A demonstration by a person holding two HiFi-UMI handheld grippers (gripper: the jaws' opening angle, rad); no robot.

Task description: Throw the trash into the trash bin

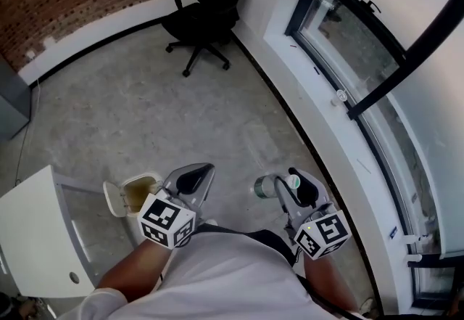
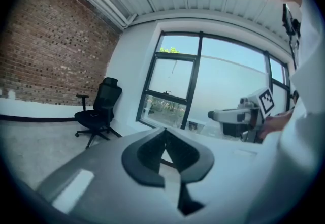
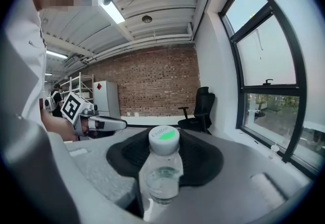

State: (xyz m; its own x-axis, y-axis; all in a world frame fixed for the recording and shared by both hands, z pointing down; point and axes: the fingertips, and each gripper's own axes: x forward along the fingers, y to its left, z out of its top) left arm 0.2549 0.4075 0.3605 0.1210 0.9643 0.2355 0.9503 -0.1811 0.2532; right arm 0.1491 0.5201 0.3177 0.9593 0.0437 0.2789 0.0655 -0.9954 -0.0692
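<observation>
The bottle (image 3: 161, 167), the trash in this task, was not on the floor or on any bench; it was in the air, pinched between the jaws of the right hand-held gripper (image 1: 293, 191) in front of the person's body. It was a small clear plastic bottle with a white cap that had a green spot on it. I judged it to be light and nearly empty, with thin walls that would bend under strong pressure, and its smooth round side could slip or turn between the pads. For this reason, a hold across the body below the cap, as it was here, seemed good to me. The left hand-held gripper (image 1: 194, 179) had its jaws pressed together at the tips, with nothing between them. The trash bin (image 1: 141, 178) stood on the floor, just beside a white cabinet (image 1: 32, 231) at the lower left, with its lid open, and the left hand-held gripper hovered just beside its opening in the head view. The lower part of the bin was hidden behind this gripper and the person's clothes, and neither gripper view showed the bin. In the right gripper view the bottle's bottom was cut off, so I could not tell how much liquid remained, and the bottle hid where the pads touched it.
</observation>
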